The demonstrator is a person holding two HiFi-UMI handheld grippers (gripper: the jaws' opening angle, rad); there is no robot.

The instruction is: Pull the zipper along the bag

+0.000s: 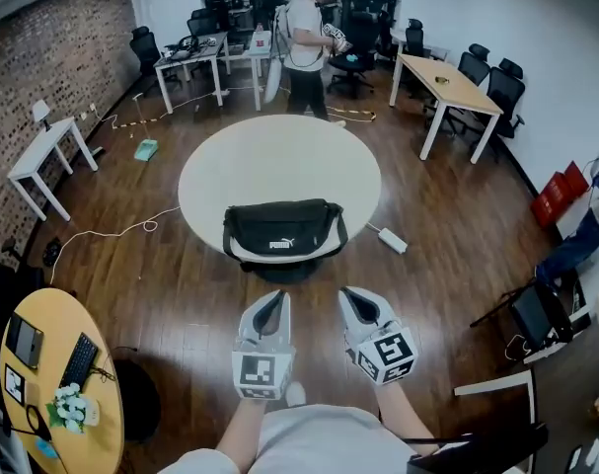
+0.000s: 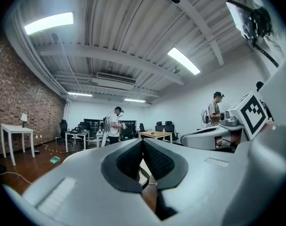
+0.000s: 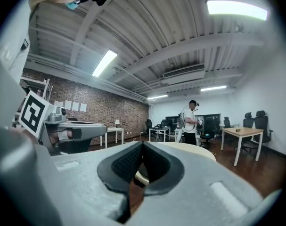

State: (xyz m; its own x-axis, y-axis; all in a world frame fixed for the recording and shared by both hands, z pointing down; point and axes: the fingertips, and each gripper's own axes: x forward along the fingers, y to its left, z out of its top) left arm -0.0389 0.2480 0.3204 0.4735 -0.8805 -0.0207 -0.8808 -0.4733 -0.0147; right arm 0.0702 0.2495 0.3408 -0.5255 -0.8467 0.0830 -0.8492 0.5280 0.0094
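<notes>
A black bag (image 1: 283,231) with a white logo lies at the near edge of the round white table (image 1: 279,171), its zipper running along the top. Both grippers hover short of the table, above the wooden floor. My left gripper (image 1: 274,299) points at the bag, jaws shut and empty. My right gripper (image 1: 352,298) is beside it, jaws also shut on nothing. In the left gripper view the pads (image 2: 133,160) meet, and a strip of the bag shows below them. In the right gripper view the pads (image 3: 154,163) touch too, with the table (image 3: 190,149) beyond.
A person (image 1: 306,42) stands beyond the table by desks and office chairs. A power strip (image 1: 392,240) and cable lie on the floor right of the table. A wooden desk (image 1: 449,84) is at far right, a white desk (image 1: 44,151) at left, a yellow table (image 1: 57,339) near left.
</notes>
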